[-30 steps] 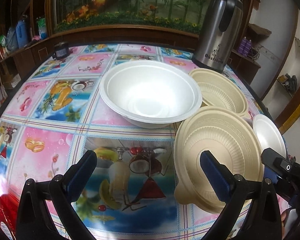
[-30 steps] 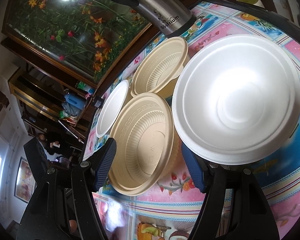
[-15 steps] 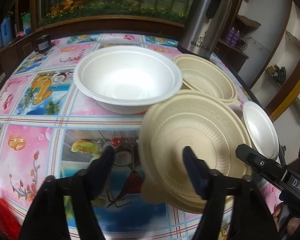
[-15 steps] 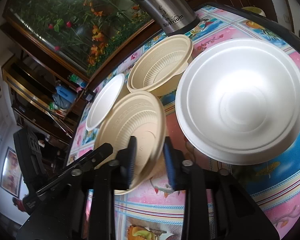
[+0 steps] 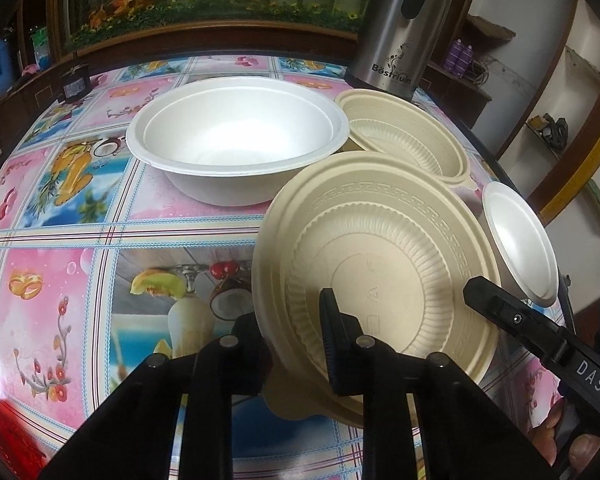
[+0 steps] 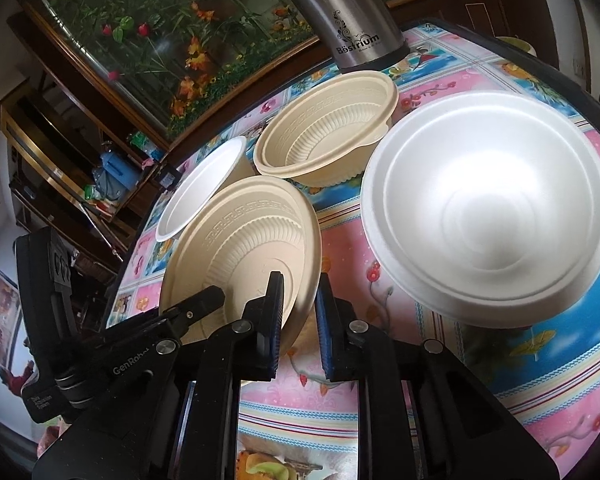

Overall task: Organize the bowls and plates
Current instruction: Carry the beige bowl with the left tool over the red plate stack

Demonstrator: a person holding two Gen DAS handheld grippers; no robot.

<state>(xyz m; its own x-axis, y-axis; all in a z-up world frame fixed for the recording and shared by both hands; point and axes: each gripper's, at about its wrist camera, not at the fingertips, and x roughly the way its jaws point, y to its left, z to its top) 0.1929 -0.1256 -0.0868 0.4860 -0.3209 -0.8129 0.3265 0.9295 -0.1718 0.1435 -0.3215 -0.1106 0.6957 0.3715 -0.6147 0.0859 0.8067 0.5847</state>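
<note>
The tall stainless-steel vacuum flask with black handle [image 5: 406, 24], standing at the far edge of the table, bears the brand "Bëstrium" in dark lettering beneath a floral scroll emblem; the same mark reads on it in the right wrist view [image 6: 350, 20]. The black plastic body of the right gripper [image 5: 548, 344] carries a small plate marked "DAS". The black body of the left gripper [image 6: 140, 360] shows "GenRobot"; a smaller label lower on it is too small to read
</note>
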